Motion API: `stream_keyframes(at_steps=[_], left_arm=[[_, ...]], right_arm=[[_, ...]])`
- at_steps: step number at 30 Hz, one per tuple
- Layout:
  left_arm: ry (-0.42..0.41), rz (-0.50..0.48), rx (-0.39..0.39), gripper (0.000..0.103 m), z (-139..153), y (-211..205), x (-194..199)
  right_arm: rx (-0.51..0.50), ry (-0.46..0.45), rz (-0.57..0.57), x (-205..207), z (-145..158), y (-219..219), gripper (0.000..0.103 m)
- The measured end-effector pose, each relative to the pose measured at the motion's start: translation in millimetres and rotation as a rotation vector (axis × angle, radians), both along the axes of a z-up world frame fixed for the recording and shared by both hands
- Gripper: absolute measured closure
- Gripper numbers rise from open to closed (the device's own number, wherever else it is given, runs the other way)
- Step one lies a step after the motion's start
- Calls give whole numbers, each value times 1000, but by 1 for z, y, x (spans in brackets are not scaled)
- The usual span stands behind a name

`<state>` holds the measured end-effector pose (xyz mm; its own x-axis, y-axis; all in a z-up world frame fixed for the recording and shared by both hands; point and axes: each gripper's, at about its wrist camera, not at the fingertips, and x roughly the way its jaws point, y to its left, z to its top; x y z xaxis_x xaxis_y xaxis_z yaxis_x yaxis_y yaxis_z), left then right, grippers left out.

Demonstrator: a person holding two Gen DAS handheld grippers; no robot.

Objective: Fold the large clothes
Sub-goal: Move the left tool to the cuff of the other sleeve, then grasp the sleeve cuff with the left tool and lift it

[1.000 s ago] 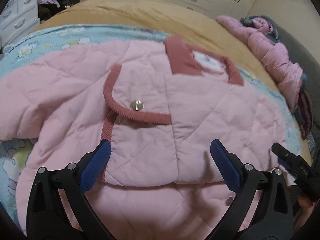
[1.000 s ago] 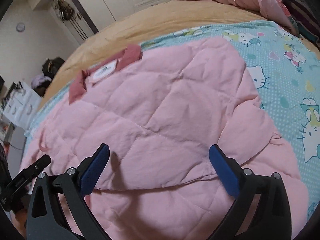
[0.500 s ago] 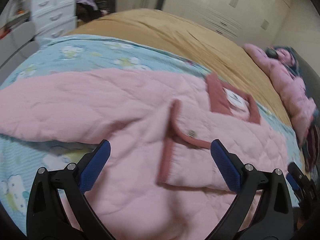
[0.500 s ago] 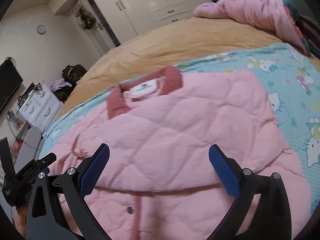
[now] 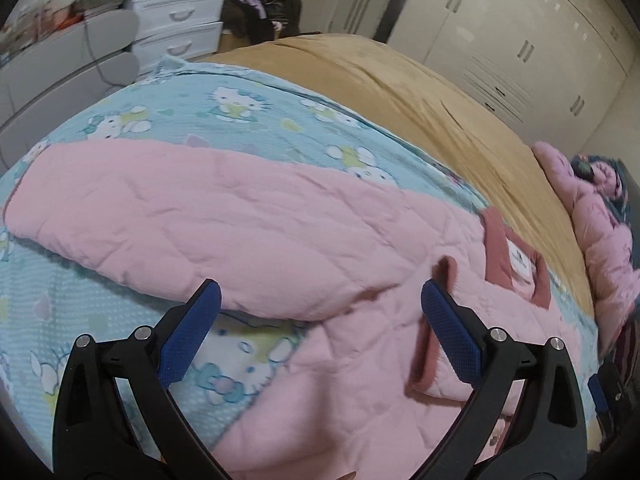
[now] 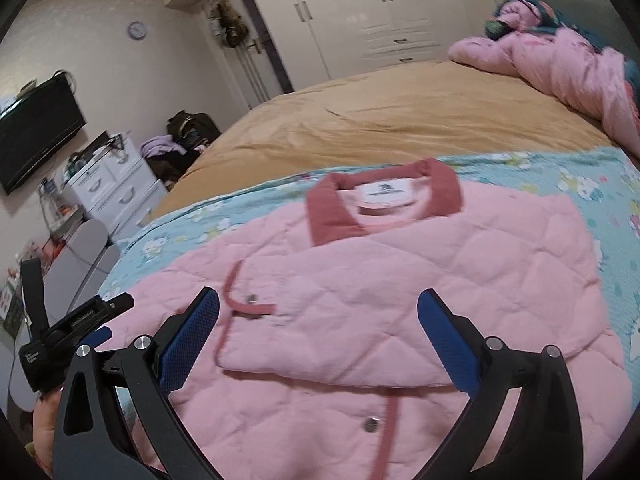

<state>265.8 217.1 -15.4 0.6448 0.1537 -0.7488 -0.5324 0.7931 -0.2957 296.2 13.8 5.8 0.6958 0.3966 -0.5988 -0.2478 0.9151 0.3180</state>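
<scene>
Left tongs (image 5: pixel 320 322) have swung leftward off the jacket's chest flap (image 5: pixel 430 332); a second ago they framed its snap, now they frame the outstretched sleeve (image 5: pixel 224 232) and cartoon blanket (image 5: pixel 240 354). Right tongs (image 6: pixel 318 330) have lifted and tilted back (more room visible): collar (image 6: pixel 384 204) sits lower in view, folded edge (image 6: pixel 332 376) now between the pads. Both tongs empty, jaws spread.

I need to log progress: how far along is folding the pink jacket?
Done: one side of the pink quilted jacket is folded across the front, its edge lying over the snap placket. In hand: nothing; the left gripper and right gripper are both open above the fabric. Left: the long sleeve lies spread over the blue blanket, and the body needs folding.
</scene>
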Motion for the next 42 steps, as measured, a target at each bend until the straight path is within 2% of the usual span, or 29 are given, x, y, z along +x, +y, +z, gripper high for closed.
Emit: stream_keyframes(at_steps=[13, 23, 31, 42], left_arm=[[2, 184, -42, 9, -4, 81, -39], [22, 308, -83, 9, -17, 127, -62], [28, 411, -141, 9, -33, 156, -82], [81, 507, -242, 9, -71, 189, -93]], right_arm=[[-17, -54, 181, -5, 26, 108, 4], [-57, -51, 314, -14, 23, 180, 4], [-66, -28, 355, -23, 13, 202, 4], [-63, 1, 356, -28, 0, 201, 4]])
